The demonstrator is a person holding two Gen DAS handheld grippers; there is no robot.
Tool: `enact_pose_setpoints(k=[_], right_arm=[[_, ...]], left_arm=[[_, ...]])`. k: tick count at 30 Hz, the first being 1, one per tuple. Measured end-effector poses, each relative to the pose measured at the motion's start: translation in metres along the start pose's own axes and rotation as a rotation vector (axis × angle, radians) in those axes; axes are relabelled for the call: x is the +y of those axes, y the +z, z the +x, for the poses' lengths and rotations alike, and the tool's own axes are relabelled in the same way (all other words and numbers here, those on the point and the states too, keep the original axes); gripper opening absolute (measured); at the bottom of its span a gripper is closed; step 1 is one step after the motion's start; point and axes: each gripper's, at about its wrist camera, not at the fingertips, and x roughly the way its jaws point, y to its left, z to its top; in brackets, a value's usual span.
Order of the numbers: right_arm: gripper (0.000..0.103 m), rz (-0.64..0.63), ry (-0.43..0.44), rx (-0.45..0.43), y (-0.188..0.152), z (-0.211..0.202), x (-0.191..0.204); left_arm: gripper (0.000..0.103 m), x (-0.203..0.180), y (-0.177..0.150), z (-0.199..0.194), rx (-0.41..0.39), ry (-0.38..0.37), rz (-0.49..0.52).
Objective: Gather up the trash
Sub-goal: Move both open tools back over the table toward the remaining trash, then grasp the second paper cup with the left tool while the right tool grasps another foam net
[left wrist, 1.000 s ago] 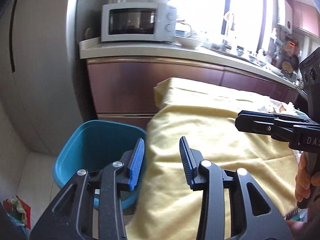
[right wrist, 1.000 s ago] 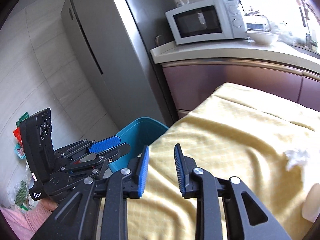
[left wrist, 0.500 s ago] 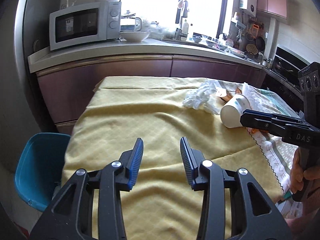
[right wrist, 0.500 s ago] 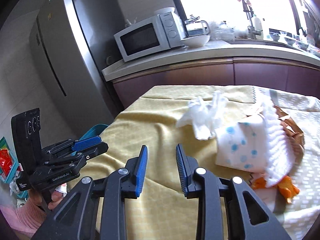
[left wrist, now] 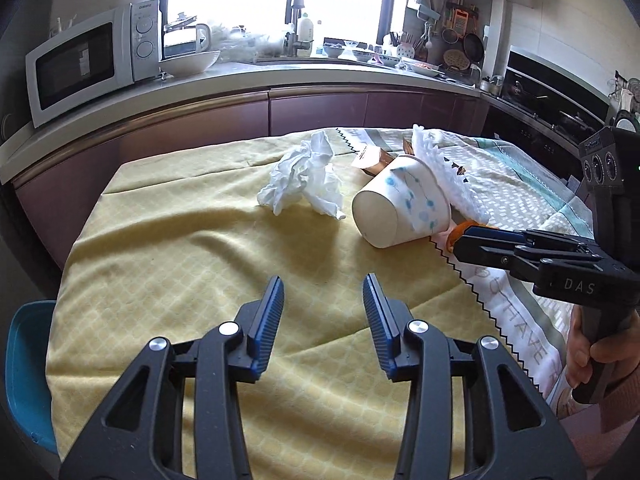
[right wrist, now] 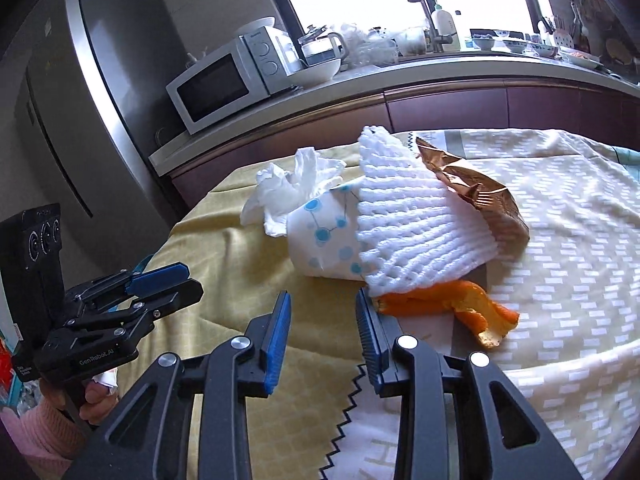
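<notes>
Remaining on the table: crumpled tissue (left wrist: 304, 178), paper cup (left wrist: 400, 208), foam net (right wrist: 420, 220), foil wrapper (right wrist: 480, 192) and orange peel (right wrist: 448, 306). Left gripper (left wrist: 323, 300) empty, jaws apart; right gripper (right wrist: 323, 320) jaws just opening, nothing between them. Blue bin (left wrist: 24, 372) near left.

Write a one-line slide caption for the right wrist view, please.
Open right gripper approaches table trash: crumpled tissue, tipped paper cup, white foam net, orange peel.

Crumpled white tissue (left wrist: 301, 178), tipped paper cup (left wrist: 402, 206), white foam net (right wrist: 420, 216), gold wrapper (right wrist: 480, 196), orange peel (right wrist: 452, 306), clustered on tablecloth (left wrist: 192, 248)
</notes>
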Motion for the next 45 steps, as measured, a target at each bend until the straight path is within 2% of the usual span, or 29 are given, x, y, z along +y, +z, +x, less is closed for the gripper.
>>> enact_pose_setpoints(k=[10, 17, 22, 30, 33, 35, 37, 45], right_arm=[[0.032, -0.005, -0.113, -0.048, -0.005, -0.020, -0.021], [0.041, -0.093, -0.241, -0.079, -0.001, -0.017, -0.021], [0.041, -0.136, -0.275, -0.085, 0.004, -0.012, -0.021], [0.040, -0.177, -0.257, -0.092, 0.011, -0.014, -0.016], [0.032, -0.214, -0.254, -0.105, 0.015, -0.016, -0.010], [0.017, -0.235, -0.261, -0.108, 0.018, -0.016, -0.007], [0.011, -0.236, -0.242, -0.102, 0.020, -0.015, -0.006], [0.008, -0.210, -0.192, -0.143, 0.024, -0.031, 0.000]], left_arm=[[0.043, -0.021, 0.014, 0.017, 0.025, -0.057, 0.034], [0.042, -0.044, 0.033, 0.050, 0.082, -0.111, 0.054], [0.032, -0.045, 0.044, 0.069, 0.115, -0.143, 0.012], [0.017, -0.042, 0.054, 0.080, 0.126, -0.173, -0.035], [0.014, -0.042, 0.054, 0.078, 0.117, -0.171, -0.036], [0.013, -0.043, 0.054, 0.076, 0.111, -0.170, -0.040], [0.010, -0.043, 0.053, 0.072, 0.104, -0.178, -0.043], [0.006, -0.040, 0.047, 0.049, 0.060, -0.180, -0.041]])
